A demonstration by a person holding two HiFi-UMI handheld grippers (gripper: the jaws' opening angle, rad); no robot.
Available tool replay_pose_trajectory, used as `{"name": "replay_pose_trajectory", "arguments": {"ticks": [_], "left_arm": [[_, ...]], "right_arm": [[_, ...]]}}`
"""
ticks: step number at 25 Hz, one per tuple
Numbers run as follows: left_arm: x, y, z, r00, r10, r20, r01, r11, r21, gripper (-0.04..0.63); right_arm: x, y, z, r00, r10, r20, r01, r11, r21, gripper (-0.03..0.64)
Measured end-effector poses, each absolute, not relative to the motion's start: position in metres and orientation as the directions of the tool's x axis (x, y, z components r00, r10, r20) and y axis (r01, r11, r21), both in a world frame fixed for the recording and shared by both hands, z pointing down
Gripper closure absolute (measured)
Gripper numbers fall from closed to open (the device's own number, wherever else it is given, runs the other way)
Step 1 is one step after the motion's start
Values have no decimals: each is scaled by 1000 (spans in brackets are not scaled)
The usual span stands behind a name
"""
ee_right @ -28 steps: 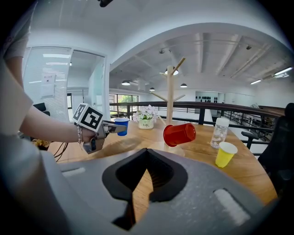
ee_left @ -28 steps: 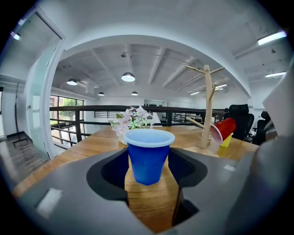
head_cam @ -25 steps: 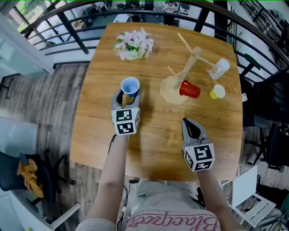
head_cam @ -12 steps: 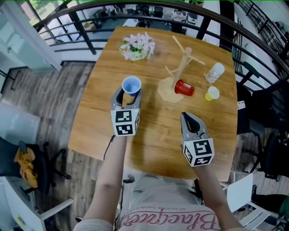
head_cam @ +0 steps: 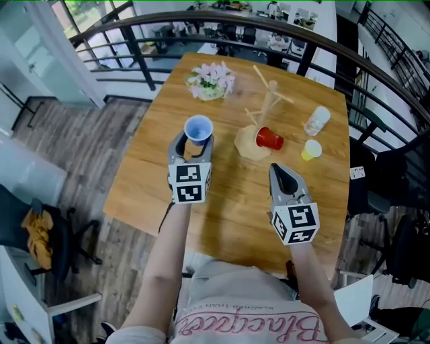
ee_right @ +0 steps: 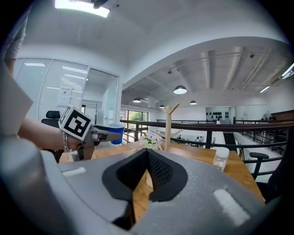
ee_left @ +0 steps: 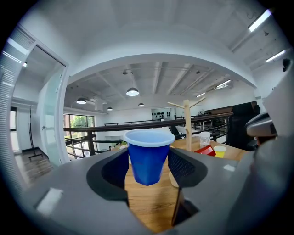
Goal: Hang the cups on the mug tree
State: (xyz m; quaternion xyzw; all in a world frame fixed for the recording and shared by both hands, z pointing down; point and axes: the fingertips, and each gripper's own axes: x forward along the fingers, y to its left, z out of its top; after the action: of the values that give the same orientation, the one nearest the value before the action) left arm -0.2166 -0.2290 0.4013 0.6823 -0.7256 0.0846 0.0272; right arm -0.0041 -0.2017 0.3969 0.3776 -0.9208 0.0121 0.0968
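Both grippers have risen since a second ago. The left gripper (head_cam: pixel 190 149) clamps the blue cup (head_cam: pixel 198 127) upright, left of the mug tree (head_cam: pixel 267 107). The right gripper (head_cam: pixel 282 176) (jaws together, empty) hovers nearer the person. Carrying the cup to a peg seems next.

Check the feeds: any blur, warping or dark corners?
Head view: sharp, evenly lit, railing bowed by the lens. Left gripper view: blue cup crisp, heavy fisheye, black corners. Right gripper view: same black corners, ceiling light blown out top left.
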Motion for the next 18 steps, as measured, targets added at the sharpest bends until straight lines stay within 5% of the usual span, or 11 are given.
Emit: {"name": "replay_pose_trajectory", "arguments": {"ticks": [18], "left_arm": [[-167, -224, 363, -188, -970, 151, -966, 155, -206, 314]], "right_arm": [[27, -208, 372, -784, -611, 108, -613, 790, 18, 615]]}}
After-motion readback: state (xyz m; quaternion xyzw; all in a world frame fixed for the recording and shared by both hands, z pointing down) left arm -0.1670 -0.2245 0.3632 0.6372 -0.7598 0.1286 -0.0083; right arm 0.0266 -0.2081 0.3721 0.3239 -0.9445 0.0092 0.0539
